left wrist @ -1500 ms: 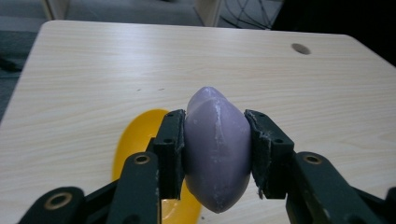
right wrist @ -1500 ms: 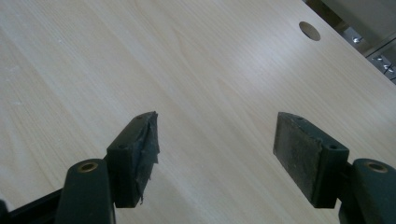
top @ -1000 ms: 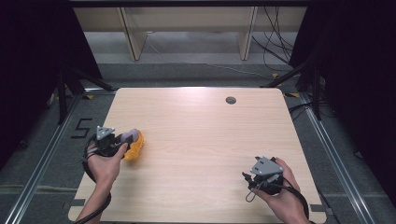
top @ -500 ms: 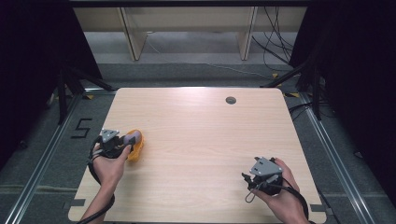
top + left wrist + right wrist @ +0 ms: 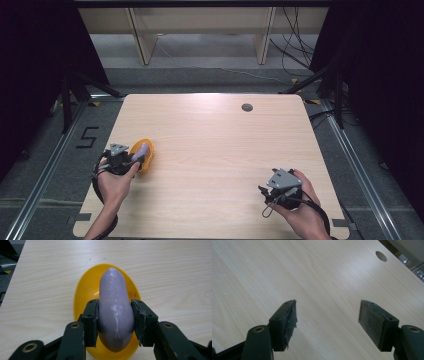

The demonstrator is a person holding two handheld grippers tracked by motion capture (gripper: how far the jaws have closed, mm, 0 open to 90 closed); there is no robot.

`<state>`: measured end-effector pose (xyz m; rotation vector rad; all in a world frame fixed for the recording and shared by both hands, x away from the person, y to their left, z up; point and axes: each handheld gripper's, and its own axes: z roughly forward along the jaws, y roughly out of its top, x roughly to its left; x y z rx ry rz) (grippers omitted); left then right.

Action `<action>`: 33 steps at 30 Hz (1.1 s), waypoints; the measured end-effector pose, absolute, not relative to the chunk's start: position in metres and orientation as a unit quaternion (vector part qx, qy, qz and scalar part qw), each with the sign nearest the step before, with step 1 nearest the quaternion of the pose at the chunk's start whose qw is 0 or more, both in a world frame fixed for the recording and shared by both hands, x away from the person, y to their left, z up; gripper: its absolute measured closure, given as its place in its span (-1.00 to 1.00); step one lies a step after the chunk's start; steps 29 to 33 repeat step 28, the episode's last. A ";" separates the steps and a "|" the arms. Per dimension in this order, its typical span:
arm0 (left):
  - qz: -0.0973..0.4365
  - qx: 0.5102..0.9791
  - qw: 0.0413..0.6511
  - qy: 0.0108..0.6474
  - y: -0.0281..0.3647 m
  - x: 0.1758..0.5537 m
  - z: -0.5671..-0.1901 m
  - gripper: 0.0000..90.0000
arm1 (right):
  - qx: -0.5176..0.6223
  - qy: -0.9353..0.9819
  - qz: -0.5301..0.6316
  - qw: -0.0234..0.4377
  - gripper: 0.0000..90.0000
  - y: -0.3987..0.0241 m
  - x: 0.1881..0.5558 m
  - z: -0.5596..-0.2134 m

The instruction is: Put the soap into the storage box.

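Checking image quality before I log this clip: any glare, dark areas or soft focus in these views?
High view: the table is evenly lit, the surroundings fall to near black. Left gripper view: a small bright glint on the yellow dish beside the purple piece; the nearest jaw parts look slightly soft. Right gripper view: a broad pale sheen across the wood, jaws sharp enough to show worn pads.

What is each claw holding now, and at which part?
The left claw grips the purple eggplant at its thick end, above the yellow bowl. The right claw holds nothing.
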<state>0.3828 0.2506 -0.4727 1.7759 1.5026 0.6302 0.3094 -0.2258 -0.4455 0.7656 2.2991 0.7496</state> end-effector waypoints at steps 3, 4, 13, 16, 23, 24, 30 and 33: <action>0.247 0.683 0.366 0.582 0.253 0.382 -0.471 0.28 | 0.289 0.866 0.282 0.297 -0.30 -0.226 0.309 -0.446; 0.250 0.683 0.368 0.579 0.254 0.382 -0.469 0.24 | 0.289 0.866 0.282 0.297 -0.30 -0.226 0.309 -0.446; 0.269 0.670 0.401 0.564 0.264 0.365 -0.450 0.04 | 0.291 0.865 0.282 0.295 -0.32 -0.226 0.310 -0.446; 0.267 0.672 0.419 0.550 0.266 0.352 -0.450 -0.04 | 0.288 0.867 0.283 0.293 -0.32 -0.227 0.310 -0.447; 0.253 0.659 0.470 0.530 0.269 0.301 -0.477 -0.10 | 0.297 0.864 0.287 0.289 -0.33 -0.229 0.311 -0.447; 0.247 0.659 0.470 0.532 0.269 0.297 -0.480 -0.10 | 0.298 0.863 0.289 0.288 -0.33 -0.229 0.310 -0.447; 0.223 0.664 0.468 0.539 0.270 0.286 -0.490 -0.08 | 0.301 0.862 0.292 0.285 -0.33 -0.231 0.310 -0.447; 0.223 0.664 0.468 0.539 0.270 0.286 -0.490 -0.08 | 0.301 0.862 0.292 0.285 -0.33 -0.231 0.310 -0.447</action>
